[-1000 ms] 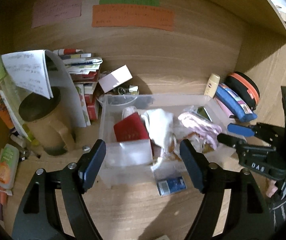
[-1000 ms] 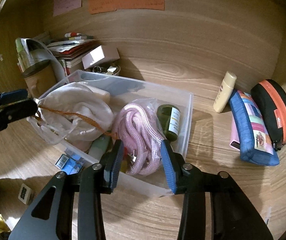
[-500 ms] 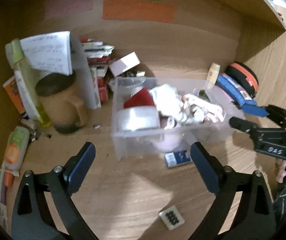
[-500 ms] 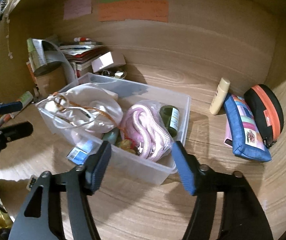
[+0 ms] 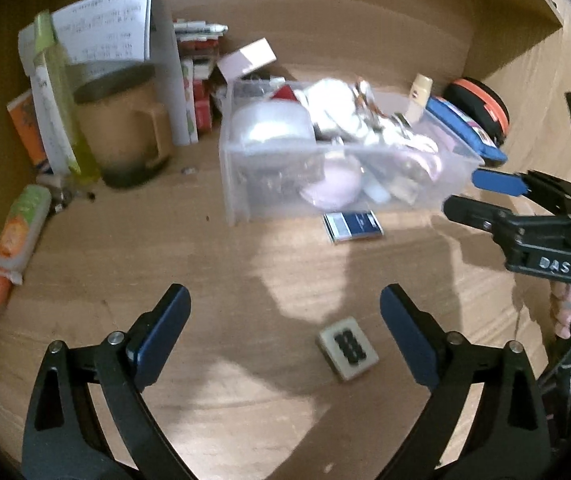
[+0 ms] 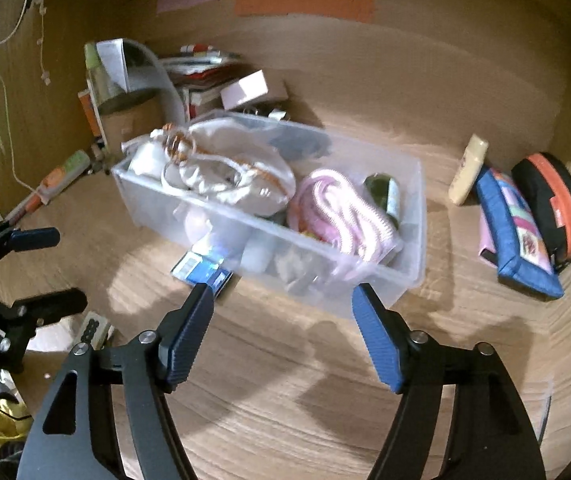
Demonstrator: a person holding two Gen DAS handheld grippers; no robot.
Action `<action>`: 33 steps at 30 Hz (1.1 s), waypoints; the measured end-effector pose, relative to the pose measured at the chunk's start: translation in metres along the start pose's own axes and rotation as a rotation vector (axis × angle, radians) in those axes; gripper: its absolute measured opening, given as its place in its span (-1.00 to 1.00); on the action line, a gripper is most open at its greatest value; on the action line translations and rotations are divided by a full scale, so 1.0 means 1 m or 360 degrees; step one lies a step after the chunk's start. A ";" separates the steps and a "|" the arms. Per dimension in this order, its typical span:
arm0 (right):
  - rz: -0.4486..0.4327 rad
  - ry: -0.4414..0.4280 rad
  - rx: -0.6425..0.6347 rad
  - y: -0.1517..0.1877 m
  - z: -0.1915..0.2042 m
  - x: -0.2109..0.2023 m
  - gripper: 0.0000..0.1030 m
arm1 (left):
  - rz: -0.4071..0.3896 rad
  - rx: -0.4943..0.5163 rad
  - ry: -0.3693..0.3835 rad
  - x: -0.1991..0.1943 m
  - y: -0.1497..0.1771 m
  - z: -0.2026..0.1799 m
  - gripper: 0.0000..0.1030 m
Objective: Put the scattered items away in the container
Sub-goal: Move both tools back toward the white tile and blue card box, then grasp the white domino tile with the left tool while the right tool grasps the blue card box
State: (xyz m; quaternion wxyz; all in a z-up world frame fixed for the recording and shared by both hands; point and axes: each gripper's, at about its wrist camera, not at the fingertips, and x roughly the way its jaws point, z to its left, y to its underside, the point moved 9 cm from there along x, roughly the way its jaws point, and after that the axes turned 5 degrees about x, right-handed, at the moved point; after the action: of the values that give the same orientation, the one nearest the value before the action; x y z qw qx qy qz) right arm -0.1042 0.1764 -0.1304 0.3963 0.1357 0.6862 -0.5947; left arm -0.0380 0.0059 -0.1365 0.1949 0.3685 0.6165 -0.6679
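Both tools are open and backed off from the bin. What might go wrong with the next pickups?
The blue card lies flat against the clear bin, so a tool reaching for it may shove the bin. The mahjong tile sits low between the left tool's fingers and may skid. The white pouch is heaped above the rim.

Brown mug (image 5: 125, 128) beside book stack (image 5: 199, 80)
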 end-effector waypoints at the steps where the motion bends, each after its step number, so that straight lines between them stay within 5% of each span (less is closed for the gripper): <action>1: 0.0010 -0.0004 0.0001 0.001 0.001 0.002 0.33 | 0.0005 0.0004 0.0013 0.000 0.002 -0.003 0.88; 7: 0.0082 -0.0026 -0.0001 0.009 0.009 0.015 0.33 | 0.0083 0.0009 0.0072 0.010 0.022 -0.020 0.88; 13: 0.0149 -0.0060 -0.0008 0.014 0.023 0.028 0.33 | 0.0069 0.0041 0.0005 0.017 0.030 -0.026 0.81; 15: 0.0173 -0.0073 -0.0020 0.015 0.029 0.032 0.33 | 0.0069 0.0057 -0.0003 0.018 0.032 -0.026 0.49; 19: 0.0203 -0.0082 -0.0063 0.015 0.043 0.042 0.33 | 0.0041 0.0104 0.0014 0.017 0.033 -0.028 0.42; 27: 0.0274 -0.0115 -0.0016 0.014 0.057 0.058 0.33 | -0.0023 0.0111 0.0002 0.013 0.033 -0.023 -0.32; 33: 0.0284 -0.0090 0.0009 0.010 0.067 0.068 0.33 | -0.0029 0.0016 0.0070 0.011 0.031 -0.009 -0.50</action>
State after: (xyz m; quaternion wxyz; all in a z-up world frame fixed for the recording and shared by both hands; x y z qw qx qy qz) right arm -0.1159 0.0981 -0.1837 0.4666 0.1806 0.6581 -0.5626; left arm -0.0209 0.0115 -0.1653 0.1734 0.3785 0.6207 -0.6644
